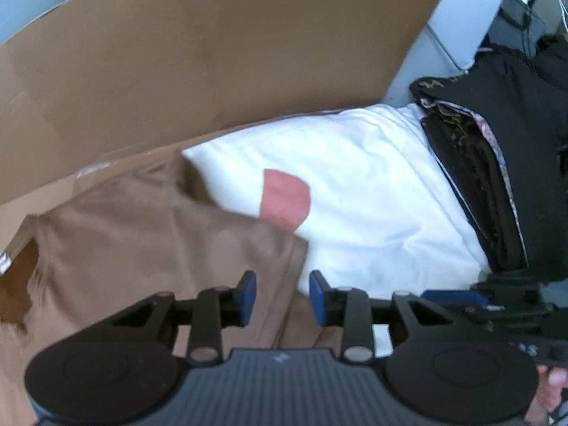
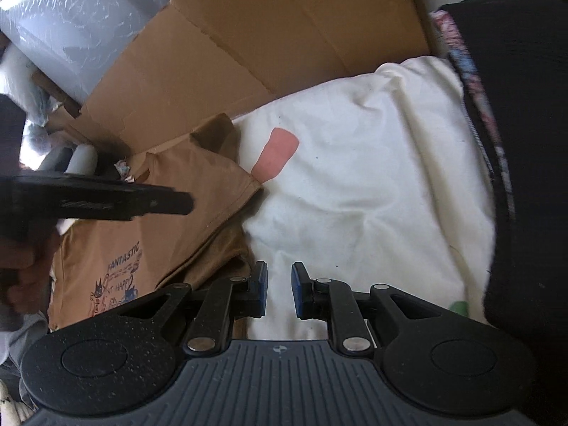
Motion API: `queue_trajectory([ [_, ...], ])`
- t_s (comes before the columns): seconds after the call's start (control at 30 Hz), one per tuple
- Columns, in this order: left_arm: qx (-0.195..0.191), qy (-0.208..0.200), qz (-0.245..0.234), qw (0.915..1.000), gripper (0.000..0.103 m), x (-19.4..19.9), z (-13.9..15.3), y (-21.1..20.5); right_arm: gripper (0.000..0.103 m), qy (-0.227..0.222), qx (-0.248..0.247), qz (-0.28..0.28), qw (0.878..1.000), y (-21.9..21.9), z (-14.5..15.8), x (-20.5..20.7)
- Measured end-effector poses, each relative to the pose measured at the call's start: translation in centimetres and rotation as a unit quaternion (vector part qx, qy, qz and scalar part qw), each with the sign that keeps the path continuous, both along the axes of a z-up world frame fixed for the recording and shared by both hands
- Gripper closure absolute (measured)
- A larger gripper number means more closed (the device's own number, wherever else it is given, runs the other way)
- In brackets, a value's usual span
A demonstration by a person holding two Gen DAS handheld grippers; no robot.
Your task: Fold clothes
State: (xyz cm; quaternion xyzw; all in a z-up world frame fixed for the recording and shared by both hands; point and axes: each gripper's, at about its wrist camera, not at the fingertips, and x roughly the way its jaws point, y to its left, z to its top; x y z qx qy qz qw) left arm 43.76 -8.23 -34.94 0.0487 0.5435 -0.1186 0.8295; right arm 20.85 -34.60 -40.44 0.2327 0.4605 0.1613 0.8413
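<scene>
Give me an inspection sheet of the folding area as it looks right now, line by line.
Surface: white padded cover with a pink patch; no bare tabletop seen.
Job's things: brown T-shirt, partly folded, printed side up, its edge lying over the white cover; stack of folded dark clothes on the cover's other side.
Clutter: flattened cardboard sheet propped behind the clothes; plastic-wrapped bundle beyond it.
Grippers: left gripper open above the T-shirt's edge, nothing between its pads; right gripper with a narrow gap, nothing between its pads, above the white cover.
Cables: dark cords in the far corner, blurred.
Surroundings: pale wall; little else clear.
</scene>
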Motion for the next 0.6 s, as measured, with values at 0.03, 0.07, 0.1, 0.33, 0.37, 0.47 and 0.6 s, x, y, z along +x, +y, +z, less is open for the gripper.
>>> queue_trajectory([
  [0.03,-0.001,0.0,-0.003,1.0,0.068,0.3,-0.3,-0.3,0.088,-0.001,0.003,-0.003,1.0,-0.3,0.0,-0.2],
  [0.07,-0.001,0.001,-0.007,1.0,0.068,0.5,-0.6,-0.7,0.088,-0.002,0.006,-0.007,1.0,-0.5,0.1,-0.5],
  [0.1,-0.002,0.001,-0.01,0.9999,0.068,0.8,-0.9,-1.0,0.088,-0.002,0.01,-0.01,1.0,-0.8,0.0,-0.7],
  [0.33,0.019,0.019,-0.008,0.9996,0.052,2.5,-3.9,-2.4,0.088,0.016,0.024,-0.027,0.999,-1.8,-1.1,-2.1],
  [0.37,0.022,0.023,-0.006,0.9995,0.05,2.6,-4.3,-2.3,0.088,0.019,0.024,-0.027,0.999,-1.9,-1.2,-2.3],
  [0.47,0.028,0.034,-0.002,0.999,0.05,2.8,-5.4,-1.9,0.088,0.024,0.033,-0.034,0.999,-2.2,-1.2,-2.7],
  [0.6,0.03,0.029,-0.004,0.9991,0.051,2.8,-6.0,-1.8,0.088,0.024,0.043,-0.048,0.998,-2.5,-1.2,-3.1],
])
